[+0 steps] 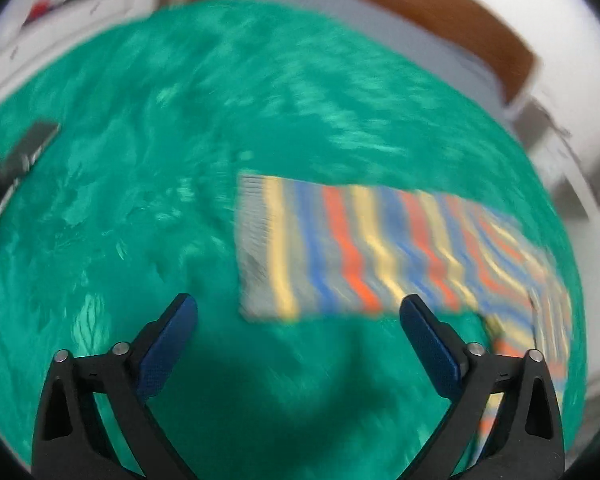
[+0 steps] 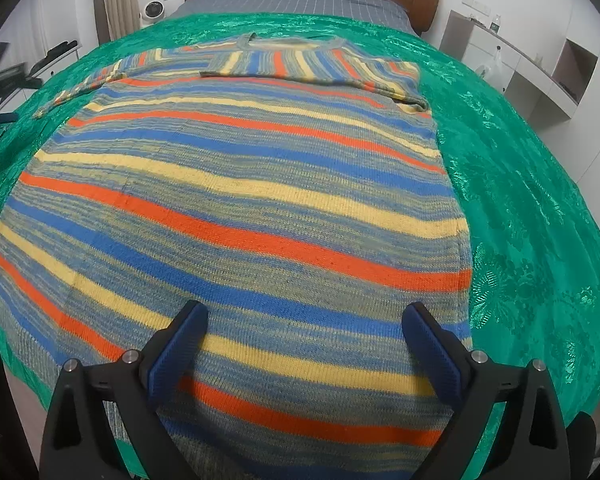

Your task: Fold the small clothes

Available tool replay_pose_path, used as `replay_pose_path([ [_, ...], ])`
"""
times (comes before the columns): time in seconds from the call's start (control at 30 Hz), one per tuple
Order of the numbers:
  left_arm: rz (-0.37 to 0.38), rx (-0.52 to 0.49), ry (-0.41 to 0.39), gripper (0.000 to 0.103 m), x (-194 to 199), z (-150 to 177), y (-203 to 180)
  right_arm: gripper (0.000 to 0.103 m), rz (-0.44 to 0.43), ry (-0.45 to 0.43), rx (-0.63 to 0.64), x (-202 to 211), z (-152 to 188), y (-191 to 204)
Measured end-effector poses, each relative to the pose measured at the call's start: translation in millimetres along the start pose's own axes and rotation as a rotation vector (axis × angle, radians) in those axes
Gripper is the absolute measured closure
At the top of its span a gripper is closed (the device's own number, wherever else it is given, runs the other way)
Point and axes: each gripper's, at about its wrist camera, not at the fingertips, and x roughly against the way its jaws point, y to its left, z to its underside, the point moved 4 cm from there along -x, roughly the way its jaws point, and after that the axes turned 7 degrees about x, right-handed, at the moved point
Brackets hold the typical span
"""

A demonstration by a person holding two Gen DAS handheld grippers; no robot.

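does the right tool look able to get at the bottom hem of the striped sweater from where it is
Probably yes. The right tool is open right over the lower part of the striped sweater, which lies flat on the green cover with nothing on it. The hem itself is hidden beneath the tool.

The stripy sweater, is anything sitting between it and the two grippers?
Nothing visible is in the way. The right gripper is open right above the striped sweater, and the left gripper is open over bare green bedspread beside it. The left view is blurry.
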Motion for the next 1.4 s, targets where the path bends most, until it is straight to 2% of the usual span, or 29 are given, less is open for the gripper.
replay_pose_path([
  [0.07, -0.018, 0.049, 0.034, 0.011, -21, -11, 6, 0.005, 0.001, 0.001, 0.001, 0, 0, 0],
  [0.1, -0.024, 0.047, 0.052, 0.023, -30, -14, 5, 0.005, 0.001, 0.003, 0.001, 0, 0, 0],
  [0.17, -0.061, 0.003, 0.063, 0.037, -41, -15, -2, 0.005, 0.002, 0.008, 0.004, 0, 0, 0],
  [0.2, -0.088, -0.029, 0.052, 0.067, -43, -15, -6, 0.005, 0.002, 0.010, 0.005, 0, 0, 0],
  [0.23, -0.118, -0.057, 0.050, 0.103, -44, -15, -10, 0.005, 0.001, 0.012, 0.005, 0, 0, 0],
  [0.27, -0.130, -0.067, 0.056, 0.100, -44, -15, -13, 0.005, 0.000, 0.014, 0.006, 0, -1, 0],
  [0.3, -0.136, -0.071, 0.045, 0.101, -40, -16, -16, 0.004, -0.001, 0.013, 0.006, -1, -1, 0],
  [0.37, -0.139, -0.123, -0.012, 0.102, -21, -22, -32, 0.004, -0.004, 0.009, 0.004, -1, 0, 0],
  [0.43, -0.125, -0.215, -0.075, 0.102, 6, -27, -65, 0.004, -0.005, 0.001, 0.002, 0, 1, 0],
  [0.57, 0.010, -0.388, -0.152, 0.102, 59, -23, -154, 0.004, -0.010, -0.009, -0.004, 0, 2, 0],
  [0.63, 0.088, -0.484, -0.173, 0.102, 78, -10, -208, 0.004, -0.018, -0.014, -0.009, 1, 2, -1],
  [0.7, 0.151, -0.549, -0.167, 0.102, 86, 11, -247, 0.004, -0.024, -0.021, -0.011, 1, 3, -1],
  [0.77, 0.203, -0.607, -0.131, 0.102, 77, 36, -289, 0.004, -0.028, -0.024, -0.012, 1, 3, -1],
  [0.9, 0.227, -0.673, -0.059, 0.102, 45, 83, -334, 0.004, -0.035, -0.028, -0.014, 2, 3, -1],
  [1.03, 0.231, -0.705, -0.001, 0.100, 12, 132, -360, 0.004, -0.039, -0.033, -0.015, 2, 4, -1],
  [1.07, 0.222, -0.721, 0.018, 0.097, 5, 143, -364, 0.004, -0.039, -0.034, -0.015, 2, 4, -1],
  [1.1, 0.202, -0.737, 0.040, 0.082, -7, 153, -368, 0.004, -0.039, -0.035, -0.015, 2, 4, -1],
  [1.13, 0.173, -0.751, 0.059, 0.050, -14, 161, -371, 0.004, -0.040, -0.036, -0.015, 2, 4, -1],
  [1.17, 0.160, -0.765, 0.059, 0.037, -17, 169, -370, 0.004, -0.041, -0.038, -0.015, 2, 4, -1],
  [1.2, 0.180, -0.783, 0.039, 0.028, -12, 175, -368, 0.004, -0.041, -0.039, -0.015, 2, 4, -1],
  [1.3, 0.240, -0.801, 0.022, 0.024, 6, 179, -352, 0.004, -0.044, -0.044, -0.015, 2, 5, -2],
  [1.4, 0.251, -0.735, -0.020, 0.014, 23, 162, -311, 0.004, -0.054, -0.048, -0.016, 4, 6, -3],
])
